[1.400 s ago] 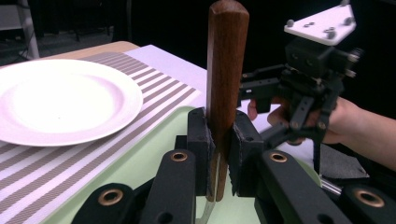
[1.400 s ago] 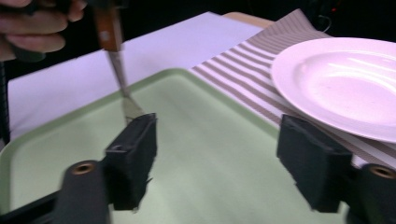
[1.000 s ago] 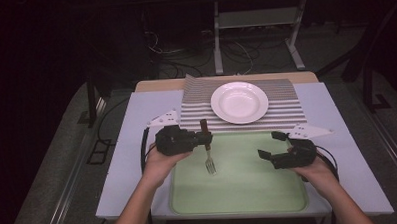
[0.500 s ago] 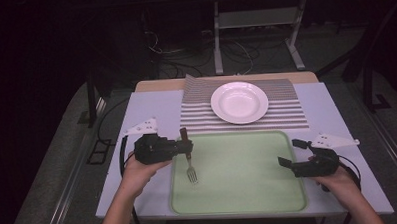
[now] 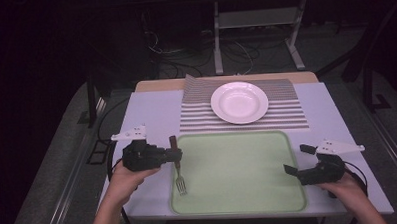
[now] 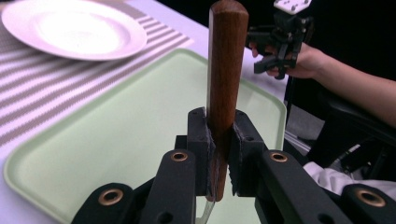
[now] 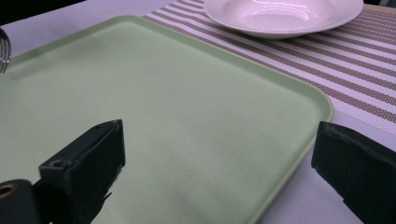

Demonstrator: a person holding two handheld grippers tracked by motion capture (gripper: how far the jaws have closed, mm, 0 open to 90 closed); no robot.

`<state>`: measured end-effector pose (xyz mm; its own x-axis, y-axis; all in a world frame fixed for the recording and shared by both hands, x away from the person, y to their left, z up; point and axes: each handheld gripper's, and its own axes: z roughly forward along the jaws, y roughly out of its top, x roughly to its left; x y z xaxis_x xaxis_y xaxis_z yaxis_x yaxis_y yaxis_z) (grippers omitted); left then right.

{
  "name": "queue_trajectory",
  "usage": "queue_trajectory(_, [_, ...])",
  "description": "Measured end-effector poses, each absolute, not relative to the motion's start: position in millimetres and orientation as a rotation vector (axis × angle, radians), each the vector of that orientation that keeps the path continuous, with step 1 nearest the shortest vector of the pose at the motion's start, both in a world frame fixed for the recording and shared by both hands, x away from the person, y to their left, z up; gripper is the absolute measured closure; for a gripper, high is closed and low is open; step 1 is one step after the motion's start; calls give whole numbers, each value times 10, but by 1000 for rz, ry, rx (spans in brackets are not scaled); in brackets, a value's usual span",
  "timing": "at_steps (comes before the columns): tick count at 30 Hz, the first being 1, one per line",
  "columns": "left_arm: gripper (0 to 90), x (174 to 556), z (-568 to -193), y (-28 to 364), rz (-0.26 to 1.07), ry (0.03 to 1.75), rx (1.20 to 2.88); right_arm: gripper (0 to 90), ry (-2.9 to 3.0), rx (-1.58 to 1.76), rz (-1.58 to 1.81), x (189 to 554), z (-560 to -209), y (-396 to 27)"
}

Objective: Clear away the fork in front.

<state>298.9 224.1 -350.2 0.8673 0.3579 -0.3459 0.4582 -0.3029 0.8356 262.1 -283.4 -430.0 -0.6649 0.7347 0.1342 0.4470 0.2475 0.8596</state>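
Note:
My left gripper (image 5: 175,154) is shut on the brown wooden handle of a fork (image 5: 179,177). The fork hangs tines down over the left edge of a light green tray (image 5: 237,140). In the left gripper view the handle (image 6: 226,70) stands upright, clamped between the pads of that gripper (image 6: 220,135). My right gripper (image 5: 296,159) sits by the tray's right edge. Its jaws have just been opening and now stand wide, with nothing between them (image 7: 219,140). The fork's tines (image 7: 3,51) show at the far left of the right gripper view.
A white plate (image 5: 239,101) rests on a striped mat (image 5: 196,112) just behind the tray. The table top (image 5: 151,113) is pale lilac, with dark floor, cables and a metal stand beyond it. The other hand and its gripper (image 6: 275,46) show far off.
My left gripper has carried the fork leftward from the tray's middle to its left edge. My right gripper has moved right to the tray's right edge, and its jaws stand wider.

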Motion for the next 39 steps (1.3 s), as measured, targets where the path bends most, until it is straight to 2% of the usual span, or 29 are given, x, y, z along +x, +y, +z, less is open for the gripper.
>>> queue_trajectory(8, [800, 3069, -3638, 2201, -156, 630, 1927, 31, 2245, 1081, 1355, 2627, -4316, -2807])
queue_trajectory(12, [780, 3094, -3693, 2137, -59, 651, 1931, 32, 2241, 1082, 1357, 2624, -4312, -2809])
queue_trajectory(22, [727, 3295, -3937, 1925, 53, 741, 1954, 34, 2236, 1089, 1363, 2633, -4319, -2803])
queue_trajectory(39, [697, 3596, -4291, 1766, -2, 874, 2005, 43, 2227, 1101, 1362, 2641, -4328, -2815])
